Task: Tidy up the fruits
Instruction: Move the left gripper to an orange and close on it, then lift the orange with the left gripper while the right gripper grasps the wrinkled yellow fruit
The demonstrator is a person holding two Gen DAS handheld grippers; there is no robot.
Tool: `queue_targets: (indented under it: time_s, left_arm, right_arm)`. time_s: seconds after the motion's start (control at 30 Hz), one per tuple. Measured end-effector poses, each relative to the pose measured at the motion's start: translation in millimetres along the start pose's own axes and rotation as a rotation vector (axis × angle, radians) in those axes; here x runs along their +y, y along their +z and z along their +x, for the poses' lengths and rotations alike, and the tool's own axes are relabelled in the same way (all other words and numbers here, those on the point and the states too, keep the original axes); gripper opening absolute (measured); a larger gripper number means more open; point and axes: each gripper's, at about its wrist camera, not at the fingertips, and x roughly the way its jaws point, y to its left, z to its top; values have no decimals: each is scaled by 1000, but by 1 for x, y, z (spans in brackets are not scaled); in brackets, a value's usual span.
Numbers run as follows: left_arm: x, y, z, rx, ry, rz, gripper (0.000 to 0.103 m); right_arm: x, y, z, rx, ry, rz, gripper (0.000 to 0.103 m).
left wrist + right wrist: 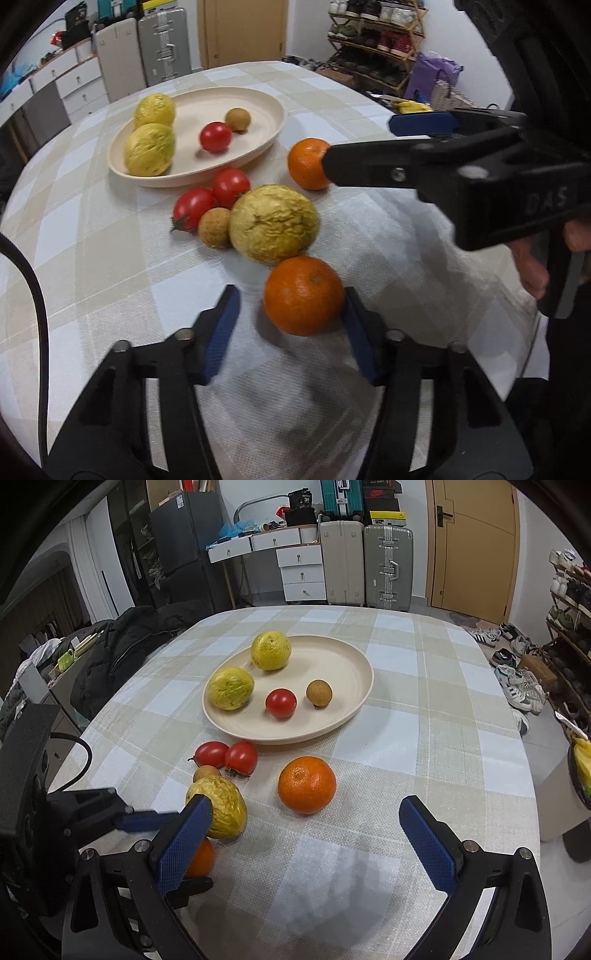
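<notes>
A cream plate [258, 147] [354, 701] holds two yellow fruits [269, 650], a tomato [280, 702] and a small brown longan [318, 692]. On the cloth lie two tomatoes [210, 194], a longan [214, 227], a wrinkled yellow fruit [273, 223] and two oranges. My left gripper [291, 317] is open around the near orange [303, 295], which touches its right finger. My right gripper [306, 838] is open just short of the far orange [306, 784] [308, 163]. It also shows in the left wrist view [360, 142].
The table carries a checked cloth [424, 738]. A dark jacket [122, 653] lies at its far left edge. Suitcases, drawers and a door stand behind; a shoe rack [376, 40] is off to the right.
</notes>
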Motion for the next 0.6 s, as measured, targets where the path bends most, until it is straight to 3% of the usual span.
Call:
queue_targets:
  time_s: [0.03, 0.3, 0.6]
  left_arm:
    - [-1, -1, -1, 1, -17, 3, 38]
    - [-2, 1, -6, -23, -34, 5, 37]
    - [16, 9, -39, -167, -20, -80, 37]
  right_arm:
    - [0, 0, 0, 0, 0, 1, 103]
    - [-2, 1, -4, -22, 0, 17, 103]
    - [-11, 3, -5, -34, 4, 62, 103]
